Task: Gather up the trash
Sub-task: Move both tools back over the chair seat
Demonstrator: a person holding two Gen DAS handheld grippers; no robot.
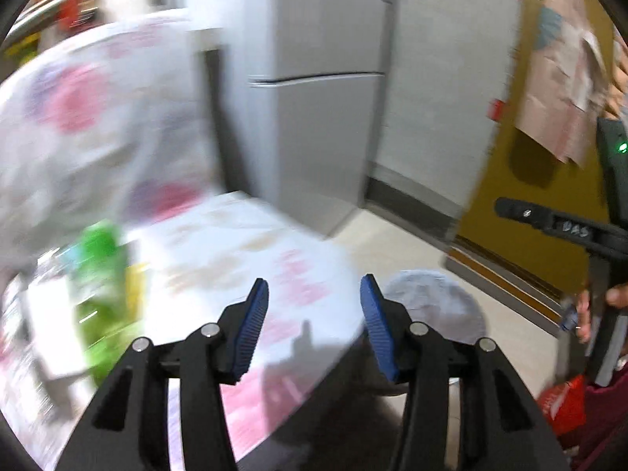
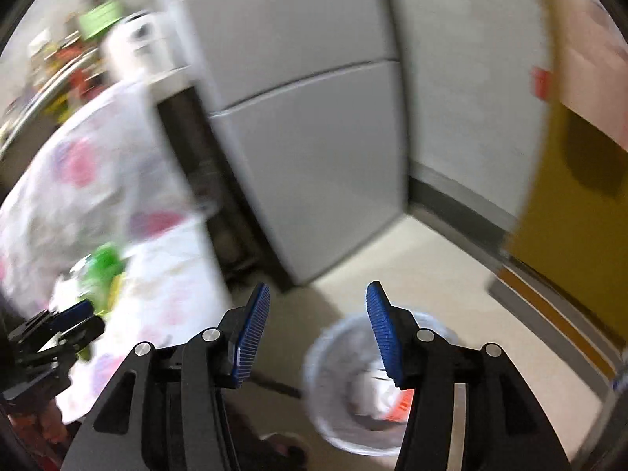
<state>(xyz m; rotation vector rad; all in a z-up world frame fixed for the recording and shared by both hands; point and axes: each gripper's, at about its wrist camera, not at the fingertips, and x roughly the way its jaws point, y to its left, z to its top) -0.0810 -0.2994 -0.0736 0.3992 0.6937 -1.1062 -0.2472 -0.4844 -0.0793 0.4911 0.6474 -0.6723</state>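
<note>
Left wrist view. We see the left gripper with its blue pads standing apart and nothing between them. Behind it, from the centre down to the lower left, lies a table with a white, pink-printed cloth. At the left edge of the frame sits a smeared heap of litter: a green wrapper and pale packets we cannot name. Just right of the right-hand pad a lined waste bin shows on the floor, its lower half cut off by the gripper. At the far right the other tool's handle is held by a hand, with a red packet below it.

Right wrist view. We see the right gripper, its jaws also parted and empty. The bin lies in the lower centre, partly hidden by the right-hand pad; white scraps and a bit of orange-red wrapper already rest inside. The green wrapper sits on the cloth at the left, and the left gripper pokes in at the lower left near it. A grey fridge fills the upper centre.

Our reading: some trash is binned, but the table heap remains, so the job looks part done. Motion blur hides what the heap holds and how full the bin is.
</note>
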